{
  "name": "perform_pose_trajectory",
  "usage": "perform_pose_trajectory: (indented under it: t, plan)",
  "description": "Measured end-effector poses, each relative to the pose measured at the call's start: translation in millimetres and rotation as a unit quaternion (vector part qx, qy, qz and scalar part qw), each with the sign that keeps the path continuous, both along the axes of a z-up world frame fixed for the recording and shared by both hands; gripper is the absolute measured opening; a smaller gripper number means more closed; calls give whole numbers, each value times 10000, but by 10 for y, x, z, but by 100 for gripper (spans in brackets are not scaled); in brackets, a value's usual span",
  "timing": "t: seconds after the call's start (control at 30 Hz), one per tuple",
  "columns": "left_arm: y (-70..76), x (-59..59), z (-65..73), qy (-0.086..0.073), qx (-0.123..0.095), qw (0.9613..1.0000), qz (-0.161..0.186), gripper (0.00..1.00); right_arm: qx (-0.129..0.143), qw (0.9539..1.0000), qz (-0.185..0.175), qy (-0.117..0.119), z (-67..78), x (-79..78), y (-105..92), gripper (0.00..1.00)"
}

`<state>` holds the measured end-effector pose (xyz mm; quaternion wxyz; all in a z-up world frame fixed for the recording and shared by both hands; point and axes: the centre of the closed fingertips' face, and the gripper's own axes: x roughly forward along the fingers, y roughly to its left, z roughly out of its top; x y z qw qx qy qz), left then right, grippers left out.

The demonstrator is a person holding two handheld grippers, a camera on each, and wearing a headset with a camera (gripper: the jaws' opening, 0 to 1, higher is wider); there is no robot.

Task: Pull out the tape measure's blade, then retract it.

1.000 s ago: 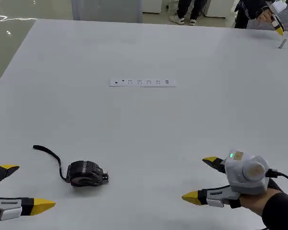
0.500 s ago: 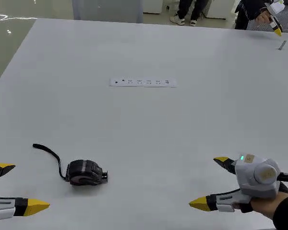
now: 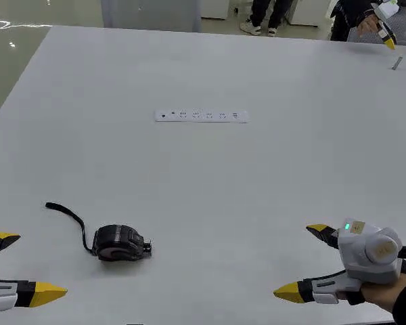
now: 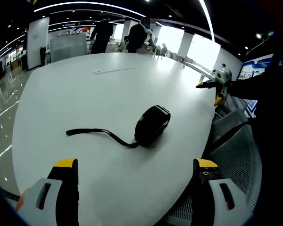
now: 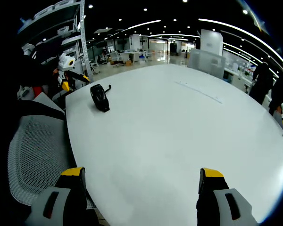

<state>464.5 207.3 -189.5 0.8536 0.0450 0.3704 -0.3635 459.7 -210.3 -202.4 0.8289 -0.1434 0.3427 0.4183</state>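
Bright, even overhead light, faint shadows. Glare from ceiling strips (image 5: 141, 24) on the floor (image 3: 13, 54). Gripper views warp at edges.

Yellow-tipped left gripper (image 3: 34, 265) cut off by lower-left frame edge; white flat strip (image 3: 201, 116), upper centre: markings too small to read.

The head view looks forward and down over the white table (image 3: 271, 176) from its near edge. Both gripper views sit low at that edge, the left close to the tape measure (image 4: 152, 125), the right far from it. All three share it.
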Motion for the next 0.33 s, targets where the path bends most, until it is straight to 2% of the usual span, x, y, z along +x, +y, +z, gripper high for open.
perform_pose_trajectory:
  t: [0.33]
  plan:
    - [29, 17, 28, -41, 19, 10000, 10, 99, -5, 10000, -74, -33, 42, 22, -58, 99]
